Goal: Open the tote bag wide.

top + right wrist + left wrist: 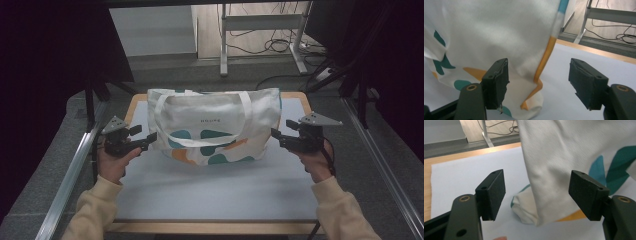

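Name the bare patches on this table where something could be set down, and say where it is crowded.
Widest free patch: the white mat between the tote bag and the table's near edge. Crowded: both bag ends, where the left gripper and right gripper wait open.

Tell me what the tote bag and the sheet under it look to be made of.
Tote bag: looks like woven cotton canvas, matte; a fine ribbed weave and soft folds show in the left gripper view. Sheet: smooth, flat, pale and matte, maybe paper or a thin mat; cannot tell which.
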